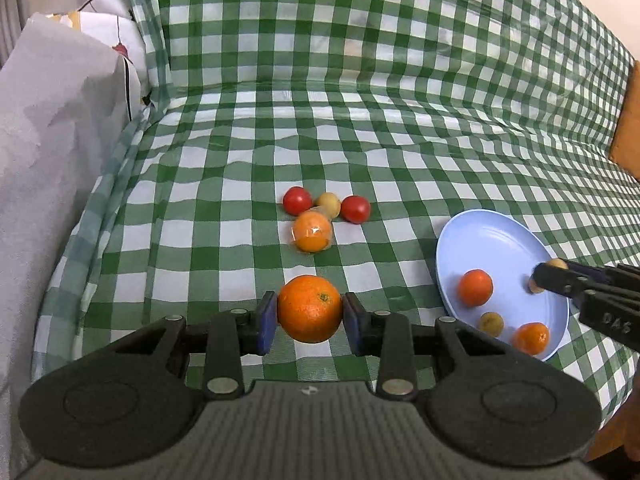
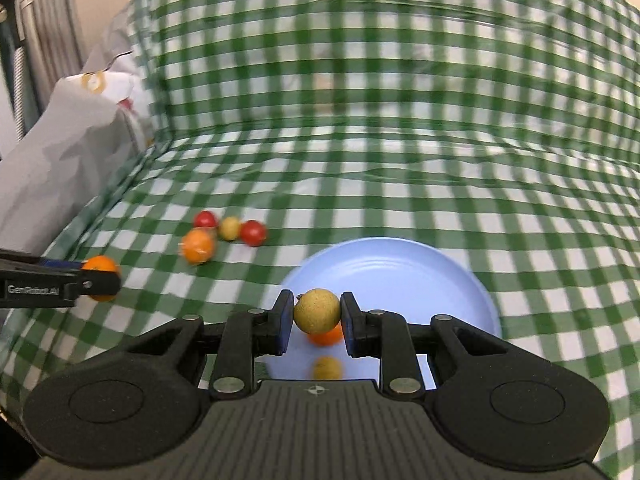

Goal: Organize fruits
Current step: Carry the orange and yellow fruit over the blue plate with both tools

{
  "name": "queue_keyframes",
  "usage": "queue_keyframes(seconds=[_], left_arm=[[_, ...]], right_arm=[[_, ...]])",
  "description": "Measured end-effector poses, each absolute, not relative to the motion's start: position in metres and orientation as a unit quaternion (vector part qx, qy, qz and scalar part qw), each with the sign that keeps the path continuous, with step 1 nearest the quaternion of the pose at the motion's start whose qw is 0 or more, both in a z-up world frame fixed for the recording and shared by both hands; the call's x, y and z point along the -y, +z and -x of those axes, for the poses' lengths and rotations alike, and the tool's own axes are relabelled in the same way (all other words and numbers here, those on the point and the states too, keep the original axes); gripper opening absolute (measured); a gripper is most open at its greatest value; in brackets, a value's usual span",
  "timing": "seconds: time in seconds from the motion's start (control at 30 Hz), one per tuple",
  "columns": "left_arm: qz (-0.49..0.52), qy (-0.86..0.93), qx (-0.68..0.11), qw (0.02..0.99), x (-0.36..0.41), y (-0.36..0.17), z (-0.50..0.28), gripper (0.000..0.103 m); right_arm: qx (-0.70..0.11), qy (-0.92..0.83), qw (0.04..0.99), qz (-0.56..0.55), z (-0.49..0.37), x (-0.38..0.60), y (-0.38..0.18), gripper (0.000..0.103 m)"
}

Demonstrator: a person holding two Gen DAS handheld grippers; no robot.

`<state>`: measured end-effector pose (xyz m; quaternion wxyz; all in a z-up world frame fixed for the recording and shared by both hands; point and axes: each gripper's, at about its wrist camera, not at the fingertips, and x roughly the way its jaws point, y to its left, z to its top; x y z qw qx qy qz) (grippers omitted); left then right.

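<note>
The left gripper [image 1: 310,322] has its two blue-padded fingers [image 1: 267,322] closed partway around a big orange [image 1: 310,308], one pad pressed to each side, holding it just above the green checked cloth [image 1: 200,184] that covers the worktop. The right gripper [image 2: 316,320] has its fingers [image 2: 285,320] narrowed onto a small yellowish fruit [image 2: 317,309], gripped on both sides and held over the blue plate [image 2: 380,268].

On the plate I count three fruits: two small orange ones [image 1: 475,288] and one small yellowish one [image 1: 491,324].

Out on the cloth, well apart from the plate, sits a tight cluster of four: two red tomatoes [image 1: 297,200], one pale yellowish fruit [image 1: 329,204] between them, and one orange wrapped in clear film [image 1: 312,231] just in front, touching the pale one.

To the left of the cloth lies a crumpled grey sheet [image 1: 52,128].
</note>
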<state>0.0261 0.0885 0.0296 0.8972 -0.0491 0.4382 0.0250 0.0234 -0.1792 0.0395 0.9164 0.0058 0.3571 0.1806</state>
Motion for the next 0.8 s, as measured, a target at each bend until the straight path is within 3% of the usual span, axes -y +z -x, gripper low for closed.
queue_keyframes(seconds=[0.8], left_arm=[[0.038,0.015,-0.447,0.894,-0.072,0.020,-0.038,0.038]], right_arm=[[-0.355,0.151,0.922,-0.029,-0.032,0.221,0.028,0.026]])
